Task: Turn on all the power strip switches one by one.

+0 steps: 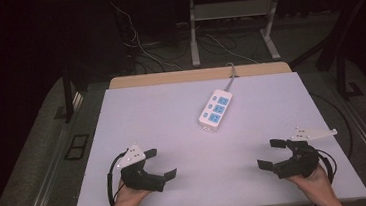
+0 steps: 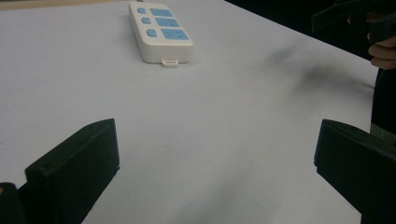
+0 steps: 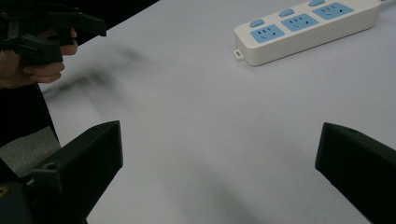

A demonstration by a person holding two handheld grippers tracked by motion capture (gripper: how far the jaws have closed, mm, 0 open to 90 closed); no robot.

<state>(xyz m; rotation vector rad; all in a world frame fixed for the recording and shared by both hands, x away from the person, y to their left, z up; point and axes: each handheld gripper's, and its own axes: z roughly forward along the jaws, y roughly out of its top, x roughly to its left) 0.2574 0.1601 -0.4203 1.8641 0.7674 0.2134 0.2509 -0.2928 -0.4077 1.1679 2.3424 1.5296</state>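
Two hand-held black grippers rest near the front edge of a white table (image 1: pixel 124 138), the left gripper (image 1: pixel 163 162) toward the front-left corner and the right gripper (image 1: pixel 269 153) toward the front-right, each with its blocky jaws spread wide and nothing between them. Well apart from both, toward the table's back edge, a power strip (image 1: pixel 215 109) lies flat at a slant. It is a smooth, rounded white plastic bar with three pale-blue sockets, small blue buttons and a grey cable running off the back edge.
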